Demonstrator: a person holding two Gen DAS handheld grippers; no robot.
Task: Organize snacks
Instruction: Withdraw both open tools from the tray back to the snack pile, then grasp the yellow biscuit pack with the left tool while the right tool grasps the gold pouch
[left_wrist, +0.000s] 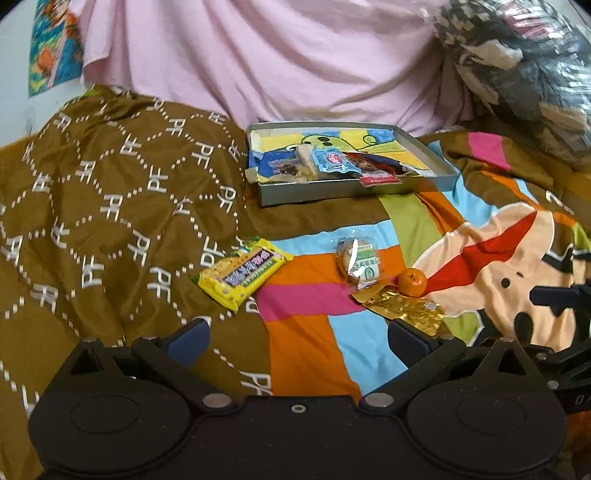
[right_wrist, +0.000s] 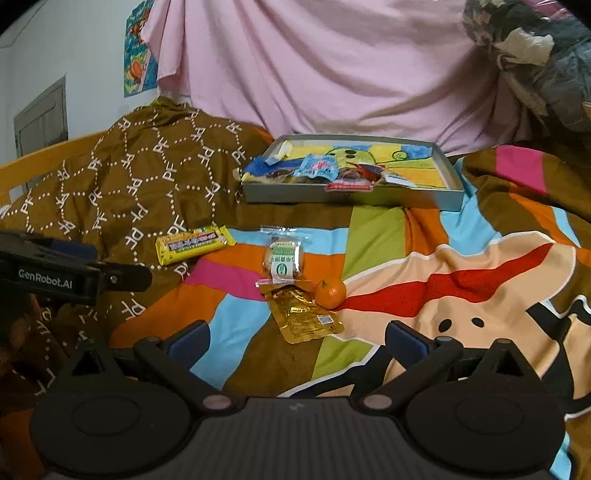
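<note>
A grey shallow box (left_wrist: 343, 192) (right_wrist: 351, 201) sits at the back of the bed with several snack packets in it. In front of it lie a yellow snack bar (left_wrist: 240, 275) (right_wrist: 195, 244), a clear-wrapped pastry (left_wrist: 358, 263) (right_wrist: 283, 260), a gold foil pouch (left_wrist: 402, 306) (right_wrist: 301, 314) and a small orange (left_wrist: 412, 282) (right_wrist: 330, 292). My left gripper (left_wrist: 299, 338) is open and empty, hovering just short of the bar and pouch. My right gripper (right_wrist: 297, 341) is also open and empty, just short of the gold pouch.
A brown patterned quilt (left_wrist: 92, 206) is bunched at the left, beside the colourful cartoon bedsheet (right_wrist: 461, 280). Pink fabric (right_wrist: 332, 74) hangs behind the box. A dark pile of clothes (left_wrist: 517, 74) sits at the back right. The left gripper's body (right_wrist: 55, 275) shows at the right view's left edge.
</note>
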